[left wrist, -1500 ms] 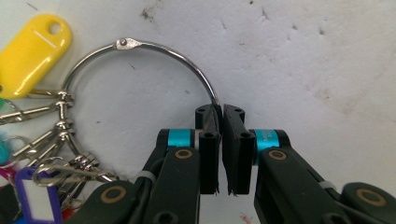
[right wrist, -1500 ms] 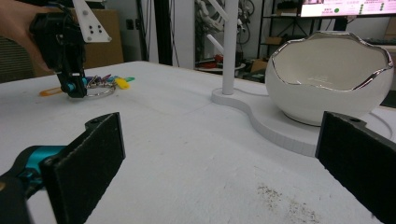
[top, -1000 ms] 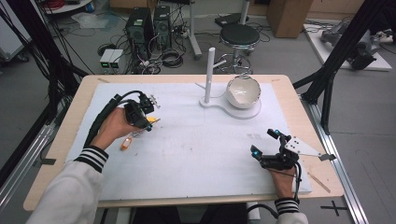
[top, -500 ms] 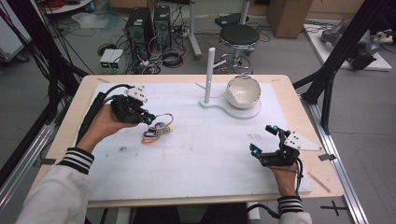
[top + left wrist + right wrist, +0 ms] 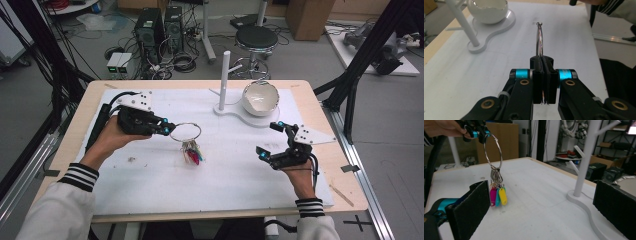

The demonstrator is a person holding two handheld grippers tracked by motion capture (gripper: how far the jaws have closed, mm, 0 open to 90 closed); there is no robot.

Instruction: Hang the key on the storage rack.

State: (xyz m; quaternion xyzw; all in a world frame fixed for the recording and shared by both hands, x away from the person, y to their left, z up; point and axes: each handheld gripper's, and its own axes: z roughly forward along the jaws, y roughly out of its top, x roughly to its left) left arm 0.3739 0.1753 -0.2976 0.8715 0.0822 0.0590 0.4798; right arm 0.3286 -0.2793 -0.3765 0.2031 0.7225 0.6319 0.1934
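A large metal key ring (image 5: 185,131) hangs above the white mat, with several coloured tags (image 5: 192,152) dangling below it. My left gripper (image 5: 167,130) is shut on the ring's near-left edge and holds it in the air. In the left gripper view the ring (image 5: 539,40) stands edge-on between the closed pads of my left gripper (image 5: 543,72). My right gripper (image 5: 270,139) hovers open at the right side of the mat with nothing between its pads. In the right gripper view the ring (image 5: 493,150) and its pink, teal and yellow tags (image 5: 497,196) hang ahead of my right gripper (image 5: 544,207).
A white stand base (image 5: 240,112) at the back centre carries an upright branched post (image 5: 224,80) and a white bowl (image 5: 260,97). The post (image 5: 586,157) rises close on the right in the right gripper view. The wooden table edge (image 5: 345,165) runs just right of my right hand.
My left gripper has lifted the key ring off the mat, and the ring now sticks out to the right with the tags hanging free. My right gripper has risen a little.
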